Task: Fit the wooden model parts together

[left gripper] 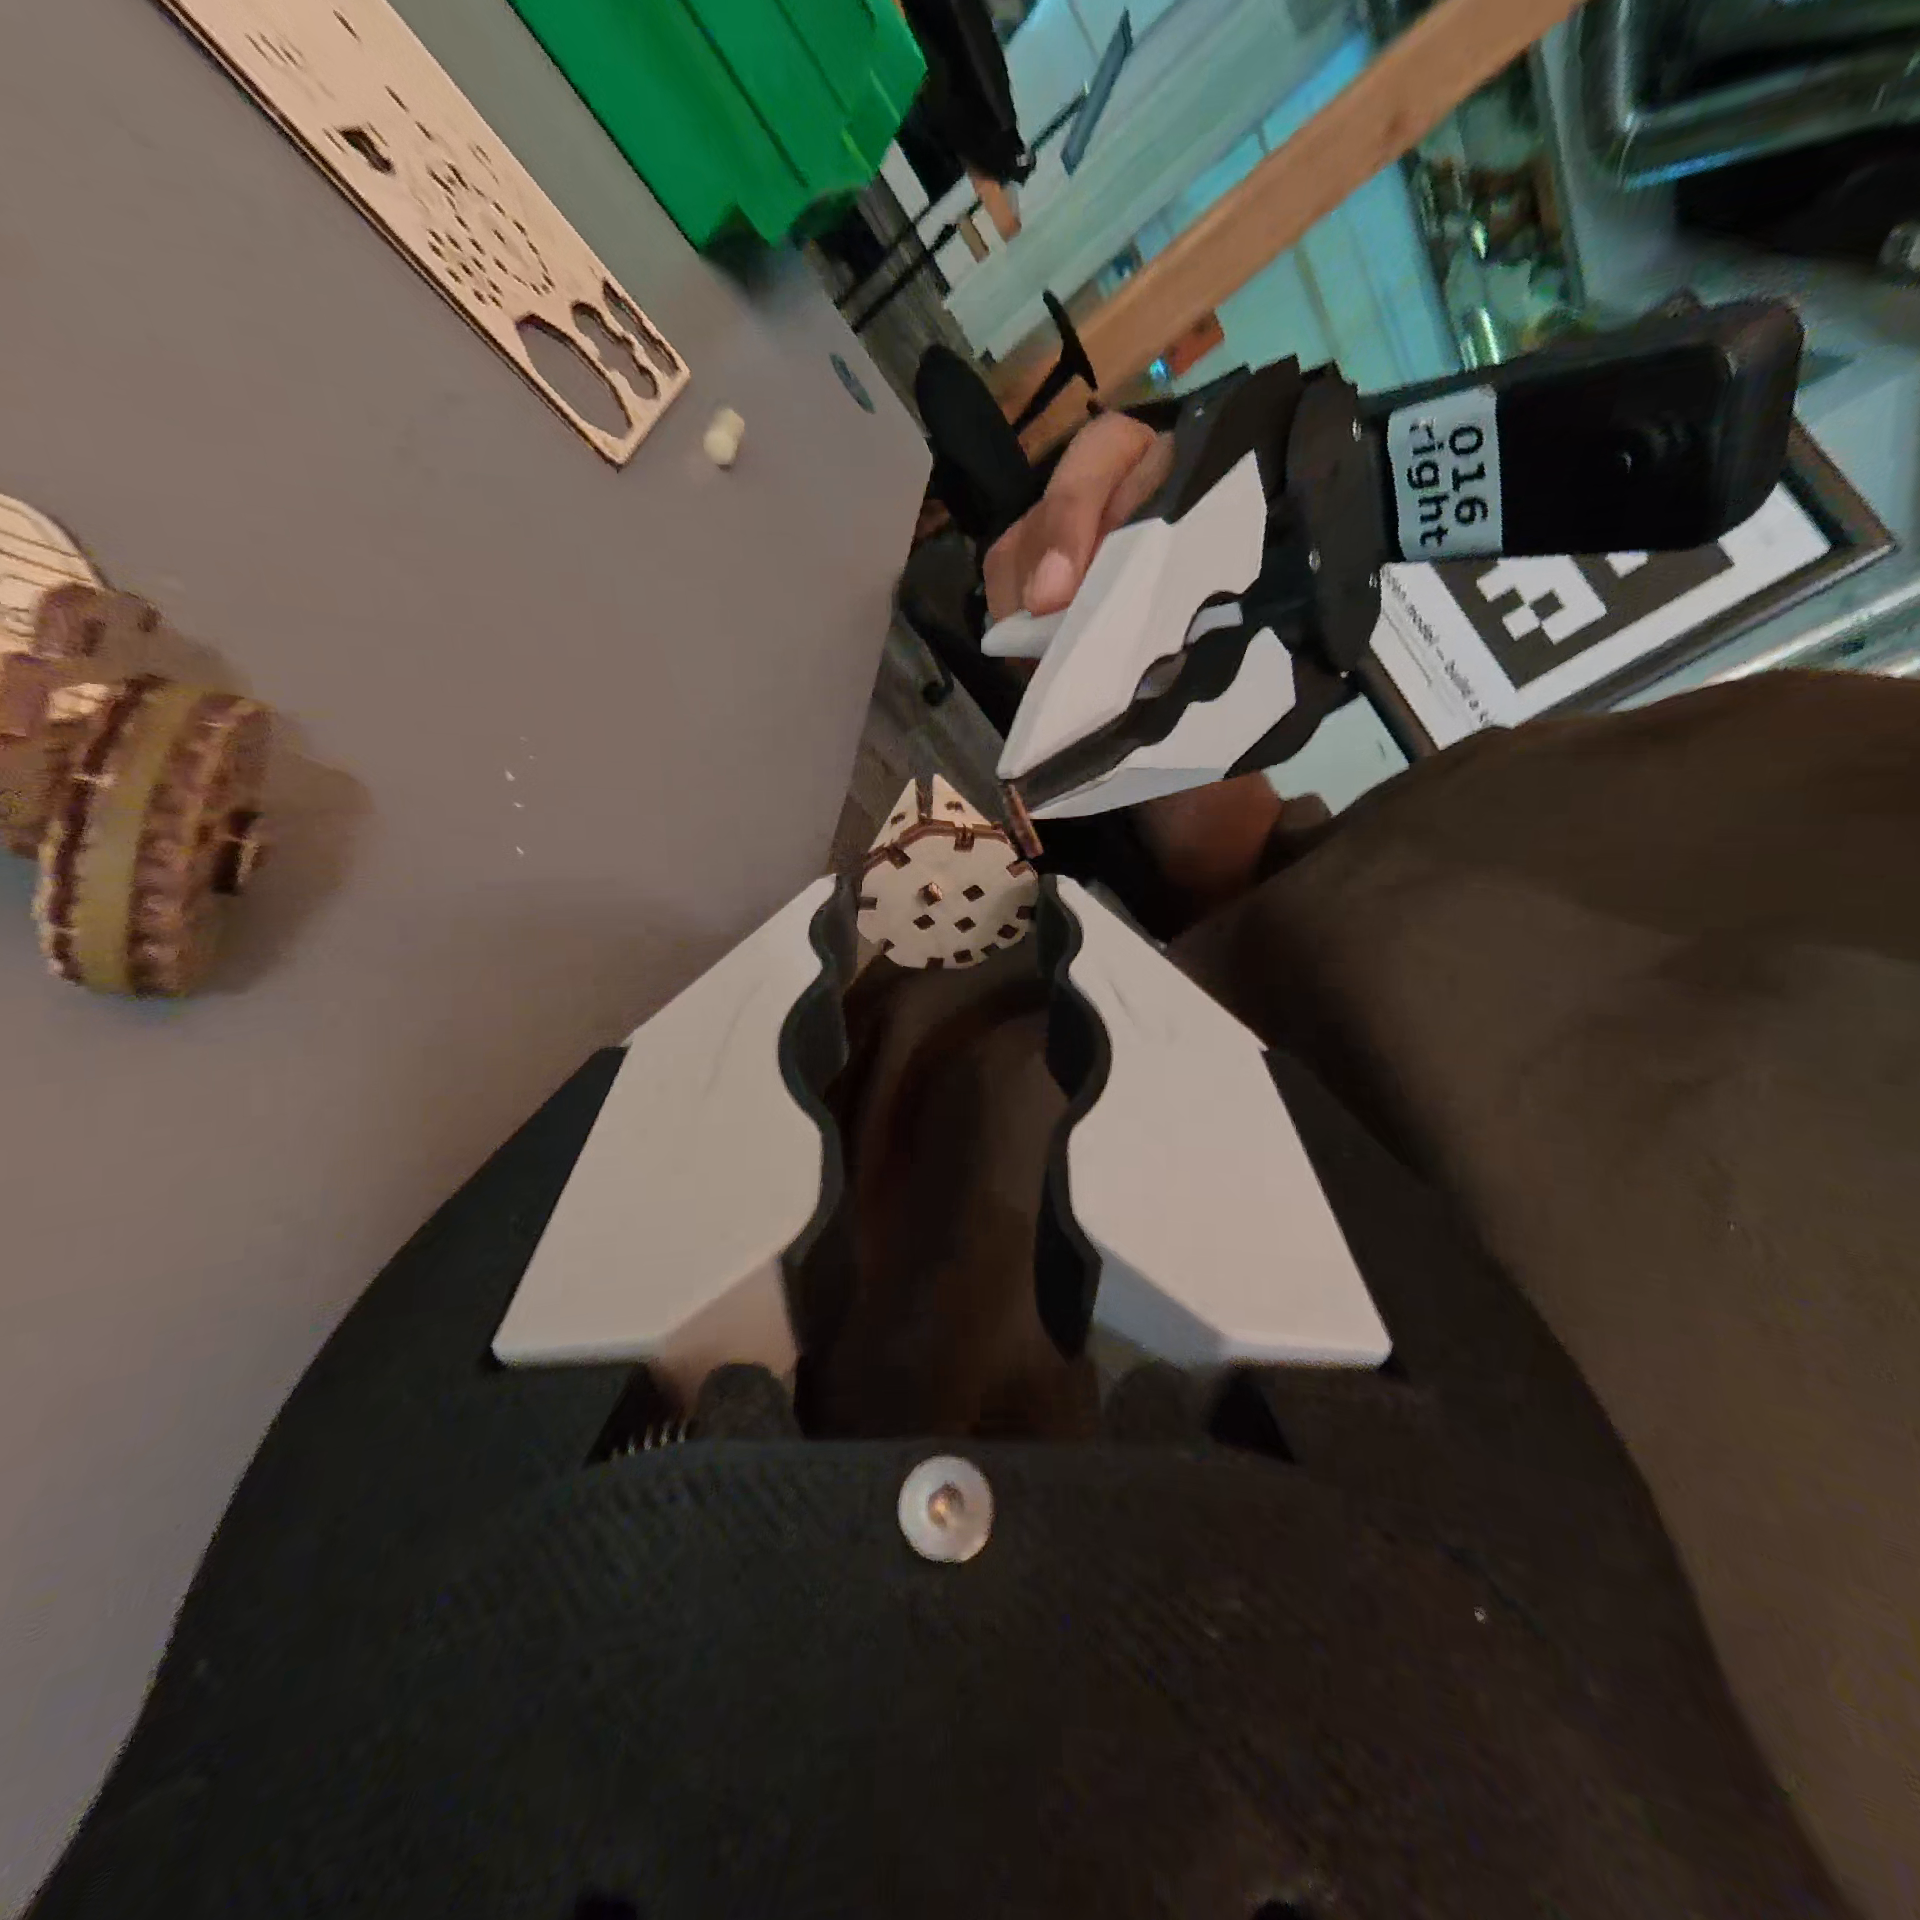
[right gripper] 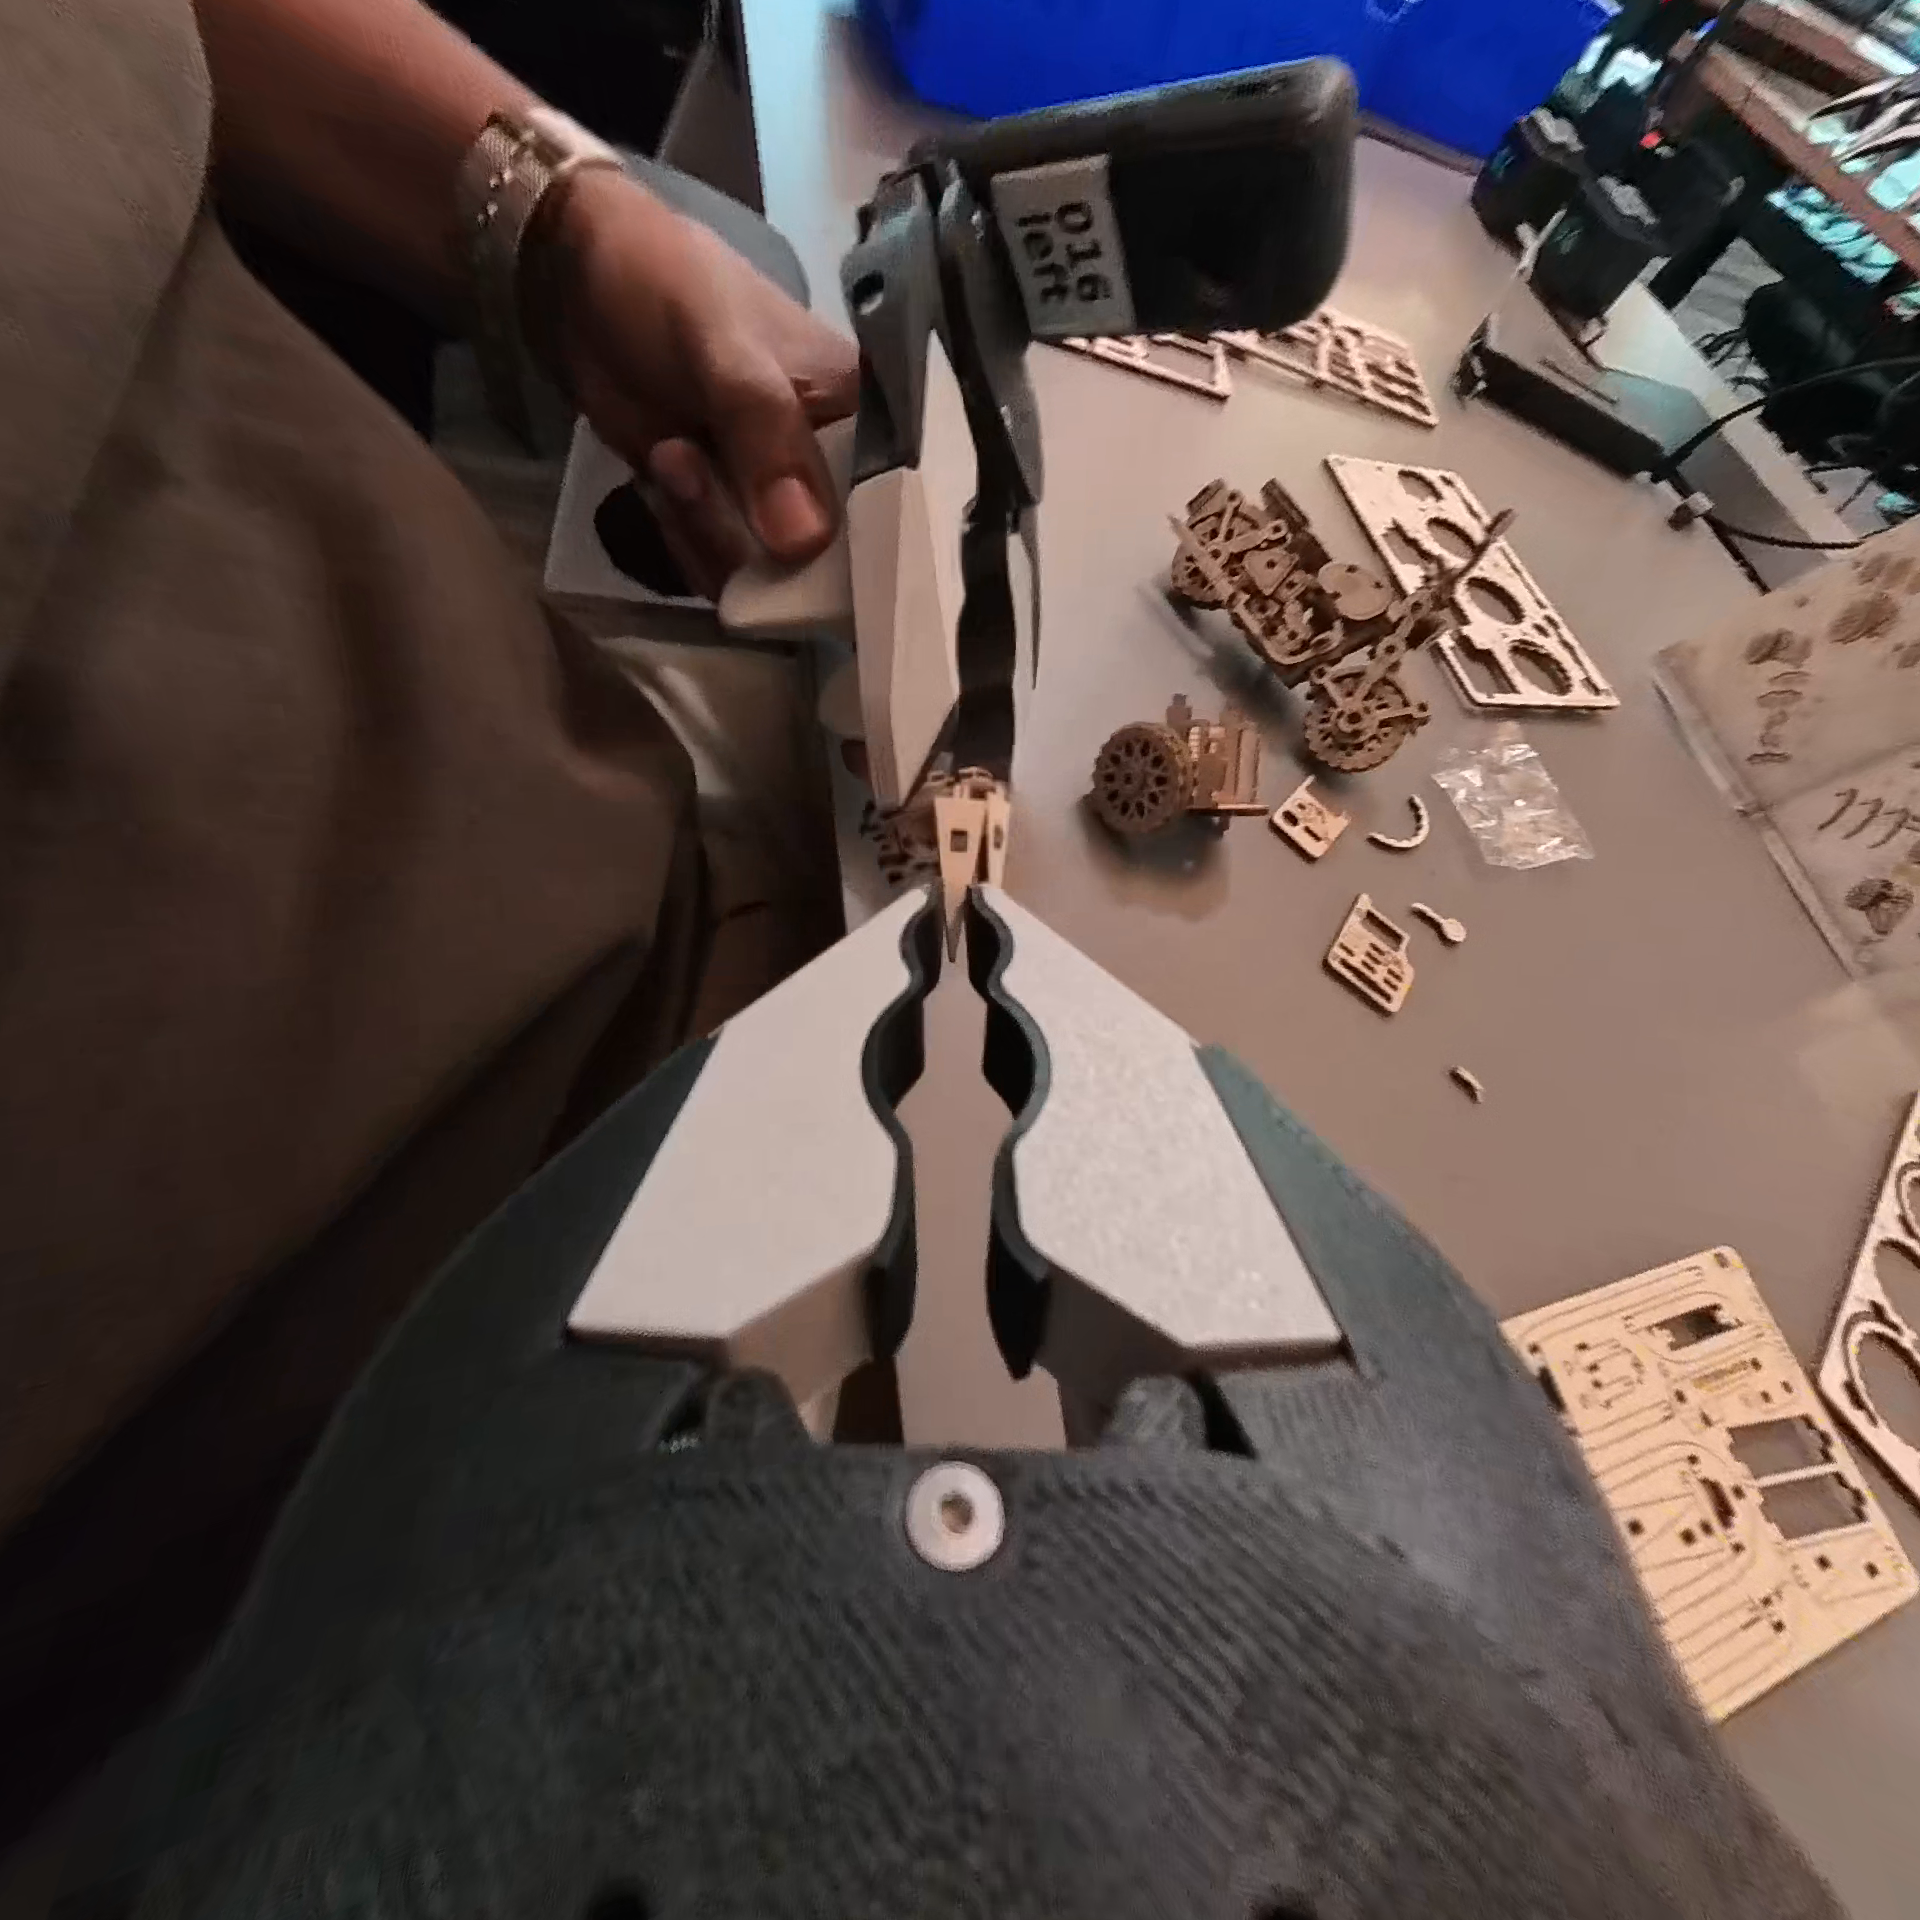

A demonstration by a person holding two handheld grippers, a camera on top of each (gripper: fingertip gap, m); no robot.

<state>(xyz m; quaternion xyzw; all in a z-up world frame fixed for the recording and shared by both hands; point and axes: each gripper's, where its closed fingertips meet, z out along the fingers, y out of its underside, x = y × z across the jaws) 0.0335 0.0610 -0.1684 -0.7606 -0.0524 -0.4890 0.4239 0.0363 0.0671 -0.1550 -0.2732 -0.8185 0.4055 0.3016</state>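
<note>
1. The left gripper holds a slotted wooden disc between its fingertips, jaws spread to the disc's width. The disc's flat face is turned toward the left wrist camera, with wedge-shaped slats standing up from its far rim.
2. The right gripper is nearly closed on a thin tapered wooden slat. In the right wrist view the slat's long axis runs along the fingers, its sharp tip pointing back toward the camera and its broad end toward the disc.
3. In the left wrist view the right gripper meets the disc's upper right rim, where a small dark end of the slat touches the edge.
4. Both grippers hang off the edge of the grey table, above the person's brown clothing.
5. Only the right wrist view shows, beyond the disc on the table, a part-built wooden vehicle, a wheel assembly, loose pieces and cut-out sheets.
6. Only the left wrist view shows a green box.
</note>
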